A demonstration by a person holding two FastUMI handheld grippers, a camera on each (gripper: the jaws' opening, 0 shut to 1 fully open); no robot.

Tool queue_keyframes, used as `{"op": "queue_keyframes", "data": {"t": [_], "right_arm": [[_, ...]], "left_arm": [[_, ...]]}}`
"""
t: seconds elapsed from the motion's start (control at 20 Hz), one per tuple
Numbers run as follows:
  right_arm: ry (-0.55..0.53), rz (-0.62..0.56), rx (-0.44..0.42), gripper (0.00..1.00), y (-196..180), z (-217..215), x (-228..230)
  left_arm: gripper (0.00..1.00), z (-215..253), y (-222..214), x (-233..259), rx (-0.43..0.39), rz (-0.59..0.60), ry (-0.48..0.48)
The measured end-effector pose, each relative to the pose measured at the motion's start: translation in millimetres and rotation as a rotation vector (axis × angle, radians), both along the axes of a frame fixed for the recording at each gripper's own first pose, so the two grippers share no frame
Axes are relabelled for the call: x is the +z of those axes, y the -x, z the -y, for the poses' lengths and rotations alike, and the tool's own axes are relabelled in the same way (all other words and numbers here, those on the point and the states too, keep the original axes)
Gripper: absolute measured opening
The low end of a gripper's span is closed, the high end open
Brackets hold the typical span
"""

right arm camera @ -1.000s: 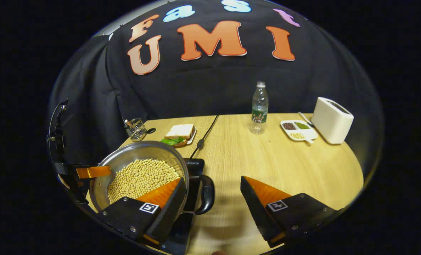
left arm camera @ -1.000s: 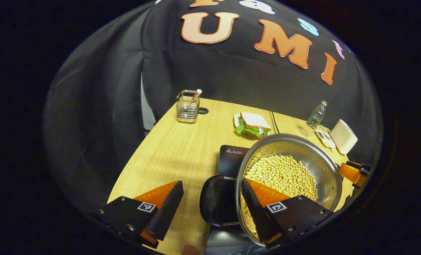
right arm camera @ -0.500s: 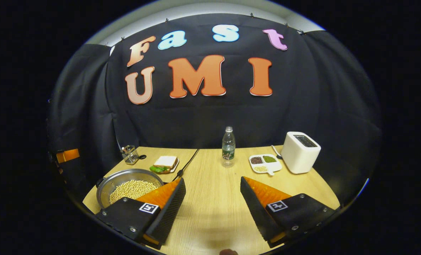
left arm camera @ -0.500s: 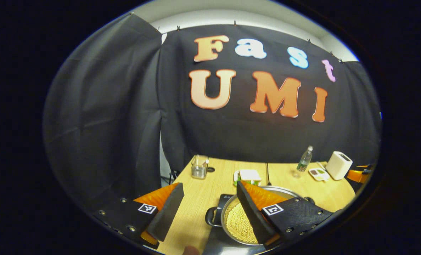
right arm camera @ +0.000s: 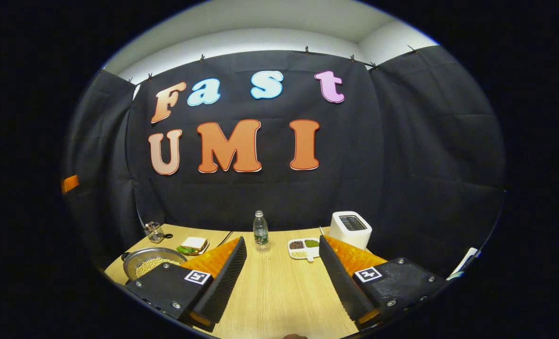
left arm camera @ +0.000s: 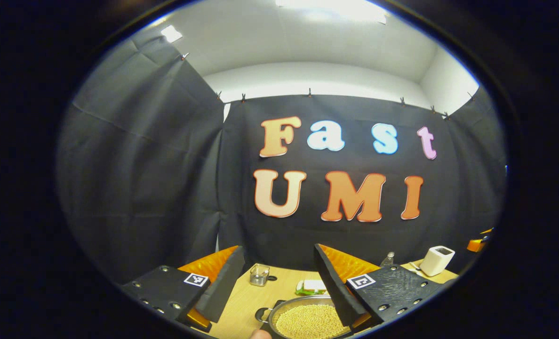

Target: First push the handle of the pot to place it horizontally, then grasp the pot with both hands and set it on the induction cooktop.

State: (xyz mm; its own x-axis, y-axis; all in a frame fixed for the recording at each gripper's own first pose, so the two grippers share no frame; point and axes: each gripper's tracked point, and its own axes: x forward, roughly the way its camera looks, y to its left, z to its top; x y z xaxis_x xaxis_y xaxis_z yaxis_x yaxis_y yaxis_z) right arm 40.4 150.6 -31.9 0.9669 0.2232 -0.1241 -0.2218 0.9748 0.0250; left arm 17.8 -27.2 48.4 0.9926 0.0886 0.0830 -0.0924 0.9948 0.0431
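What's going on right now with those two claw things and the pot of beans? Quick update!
Left gripper open, holding nothing. Right gripper open, holding nothing. Pot of beans sits on the table, neither gripper touching it. Nothing in the way.

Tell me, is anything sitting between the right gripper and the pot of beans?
Nothing visible. The right gripper is open above bare table, and the pot sits off to its left. The sandwich and bottle stand farther back.
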Motion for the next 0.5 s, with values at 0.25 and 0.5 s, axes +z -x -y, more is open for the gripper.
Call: {"op": "queue_keyframes", "data": {"t": [0.25, 0.5], "right_arm": [[-0.033, -0.005, -0.024, 1.00, 16, 44, 1], [-0.047, -0.002, -0.026, 0.94, 20, 62, -1]], "left_arm": [[0.89, 59, 15, 1, -0.132, -0.001, 0.021], [0.89, 81, 18, -8, -0.175, -0.042, 0.018]]}}
